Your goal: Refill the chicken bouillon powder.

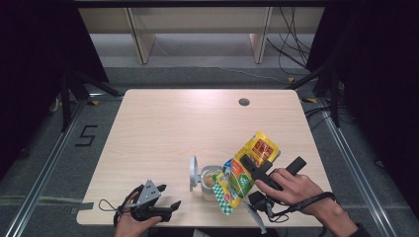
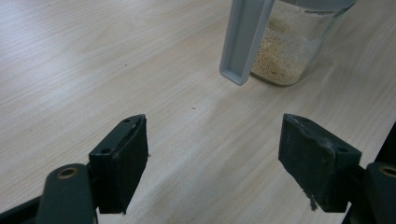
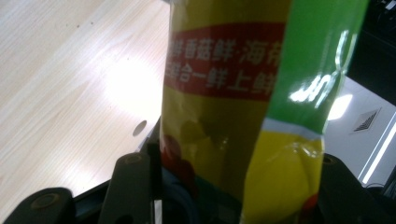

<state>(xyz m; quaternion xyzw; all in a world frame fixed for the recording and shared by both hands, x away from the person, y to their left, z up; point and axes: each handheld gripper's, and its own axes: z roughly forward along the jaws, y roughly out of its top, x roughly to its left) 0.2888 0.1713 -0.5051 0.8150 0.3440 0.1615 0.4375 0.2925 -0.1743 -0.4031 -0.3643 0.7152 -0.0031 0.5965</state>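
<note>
- Two grippers at the near edge of the table (image 1: 163, 118). The right gripper (image 1: 257, 170) is clamped across a yellow-and-green pouch (image 1: 244, 170); in the right gripper view its two black jaws sit against either side of the pouch (image 3: 224, 112) at about half their spread, with the pouch filling the gap.
- Pouch orientation: long axis runs diagonally in the high view, from the far right down to the near left. The yellow end with the red panel is raised and points away from the person; the green checked end tips downward and rests at the mouth of the jar (image 1: 210, 180).
- Pouch location: held above the table's near right part, its lower end over and just beside the jar.
- The right hand (image 1: 291, 187) grips the tool from the right; its cable loops around the wrist.
- The left gripper (image 1: 155, 205) rests near the table's near left corner, jaws spread wide with nothing between them. In the left gripper view the bare wood shows between its pads (image 2: 121, 158).
- Jar: clear glass, a layer of pale granules in the bottom (image 2: 280, 60). Its grey hinged lid (image 1: 193, 173) stands upright on the left side, swung open, between the jar and the left gripper.
- Surroundings: a round cable hole (image 1: 244, 102) in the far right of the table top, well apart from the work.
</note>
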